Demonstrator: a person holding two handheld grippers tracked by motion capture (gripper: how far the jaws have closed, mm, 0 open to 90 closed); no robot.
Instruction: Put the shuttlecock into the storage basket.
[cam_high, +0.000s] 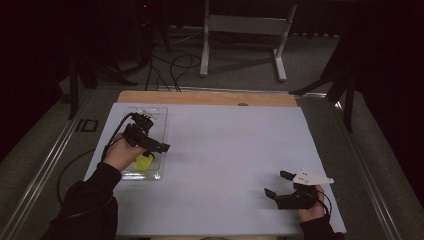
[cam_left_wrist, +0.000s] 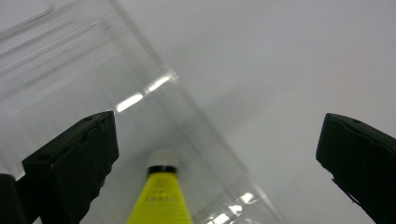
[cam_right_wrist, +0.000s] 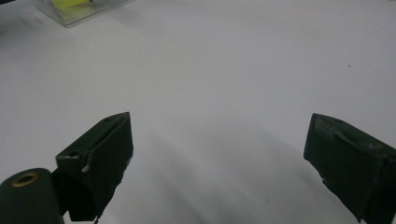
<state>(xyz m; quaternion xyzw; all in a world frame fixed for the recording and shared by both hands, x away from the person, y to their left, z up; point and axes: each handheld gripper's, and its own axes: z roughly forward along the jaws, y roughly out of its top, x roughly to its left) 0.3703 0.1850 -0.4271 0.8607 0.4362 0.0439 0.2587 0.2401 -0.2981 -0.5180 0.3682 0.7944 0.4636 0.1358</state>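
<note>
Half the yellow shuttlecock (cam_left_wrist: 159, 201) is cut off.

Clear tray (cam_high: 131, 176) at table's left edge, white sheet (cam_high: 225, 150) bare and passable elsewhere

My left gripper (cam_high: 159, 148) hangs raised in my left hand (cam_high: 120, 152), jaws spread wide and gripping nothing. My right gripper (cam_high: 278, 184) sits low in my right hand (cam_high: 311, 210), its jaws likewise wide apart and empty.

tongs (cam_left_wrist: 217, 163): wide apart | yellow shuttlecock (cam_left_wrist: 161, 196): below, inside clear tray (cam_left_wrist: 70, 70)
</note>
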